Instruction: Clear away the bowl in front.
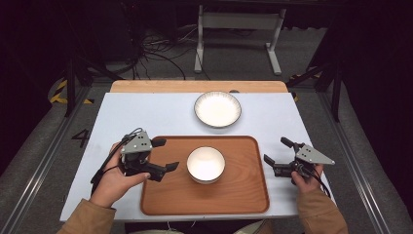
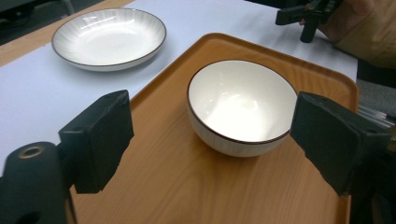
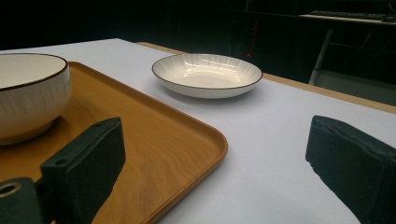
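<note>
Dark floor with trailing cables and a white table frame lies behind a white-topped table [image 1: 146, 114] whose wooden far edge shows along the back. On the near half of the table sits a rectangular wooden tray [image 1: 243, 195], and a white bowl [image 1: 206, 164] with a thin dark rim stands upright near the tray's middle. Beyond the tray, on the bare white surface and well apart from the bowl, rests a shallow white plate [image 1: 217, 108] with a ribbed inside and a dark rim. The left gripper [image 1: 165, 155] hangs over the tray's left part, just beside the bowl, held by the person's left hand [image 1: 114, 178]; its jaws are spread wide, and in the left gripper view the bowl [image 2: 242, 106] sits between them but farther on, touched by neither. The right gripper [image 1: 275, 151] is held by the right hand [image 1: 306, 176] over the white surface just off the tray's right edge, its jaws likewise spread and holding nothing; the right gripper view looks across the tray's corner [image 3: 205, 140] toward the plate [image 3: 207, 74].
</note>
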A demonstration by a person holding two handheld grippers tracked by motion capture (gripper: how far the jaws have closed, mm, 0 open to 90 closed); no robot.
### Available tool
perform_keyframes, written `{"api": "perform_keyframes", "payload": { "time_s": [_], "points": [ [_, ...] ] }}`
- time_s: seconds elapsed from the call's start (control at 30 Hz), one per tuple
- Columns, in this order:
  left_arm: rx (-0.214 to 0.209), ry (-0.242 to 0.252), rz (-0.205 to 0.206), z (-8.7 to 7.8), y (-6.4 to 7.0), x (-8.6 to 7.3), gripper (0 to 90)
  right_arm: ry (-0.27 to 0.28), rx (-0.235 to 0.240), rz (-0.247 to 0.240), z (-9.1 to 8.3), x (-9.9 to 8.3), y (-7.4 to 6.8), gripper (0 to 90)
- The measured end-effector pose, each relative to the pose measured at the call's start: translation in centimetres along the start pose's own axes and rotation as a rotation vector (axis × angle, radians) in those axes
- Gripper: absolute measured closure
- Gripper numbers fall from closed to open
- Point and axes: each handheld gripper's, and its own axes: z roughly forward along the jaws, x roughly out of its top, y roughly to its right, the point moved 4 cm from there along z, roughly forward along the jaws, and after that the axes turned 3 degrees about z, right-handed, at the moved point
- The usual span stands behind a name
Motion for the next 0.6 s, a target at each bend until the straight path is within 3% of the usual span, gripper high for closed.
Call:
{"api": "perform_keyframes", "payload": {
  "time_s": [0.3,0.43,0.6],
  "points": [
    [0.051,0.077,-0.043,-1.5,-1.0,-2.2,10.8,0.023,-0.004,0.009,-0.2,0.0,0.1,4.9],
    [0.071,0.089,-0.043,-1.9,-1.3,-2.9,11.2,0.024,-0.003,0.008,-0.2,0.0,0.1,4.9],
    [0.095,0.11,-0.081,-2.6,-2.0,-4.4,11.4,0.03,0.001,0.004,-0.3,0.0,0.0,5.0]
  ]
}}
